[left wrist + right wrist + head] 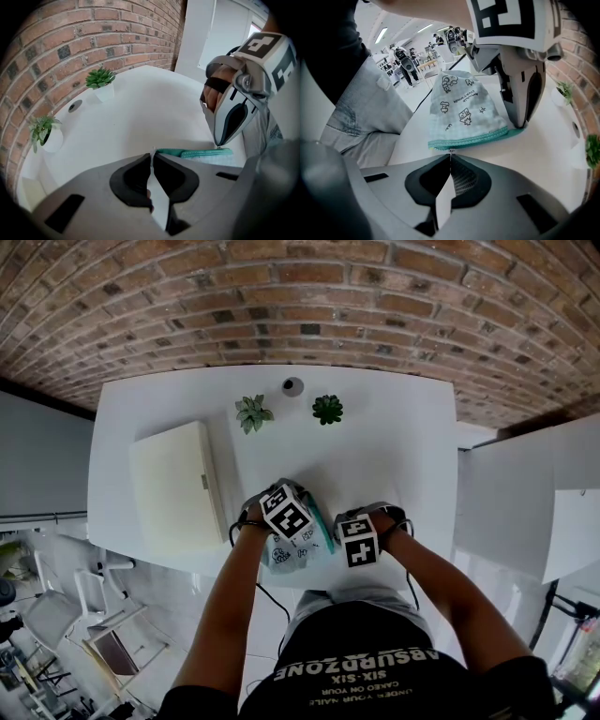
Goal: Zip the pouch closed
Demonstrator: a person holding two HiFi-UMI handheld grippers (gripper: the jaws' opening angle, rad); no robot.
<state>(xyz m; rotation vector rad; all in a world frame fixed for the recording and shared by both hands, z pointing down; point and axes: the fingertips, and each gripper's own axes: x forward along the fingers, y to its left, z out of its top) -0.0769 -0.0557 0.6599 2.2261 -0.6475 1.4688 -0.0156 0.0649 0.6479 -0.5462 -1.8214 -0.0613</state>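
Left gripper [152, 158] clamped narrow on pouch [464, 105] end, probably anchoring so fabric doesn't drag. Right gripper [450, 157] pinched tight on zipper pull [450, 151] at its tips. Teal zipper edge [473, 138] stretched between both.

Red-brick wall [300, 296] behind, white surface [394, 437] against it, pale plant [252, 413], dark plant [327, 410] and round grommet [292, 386] near its far edge, cream box [173, 488] at left, white cabinet [525, 493] at right, chairs [84, 615] on pale floor [169, 610], ceiling strip lights [385, 35] beyond.
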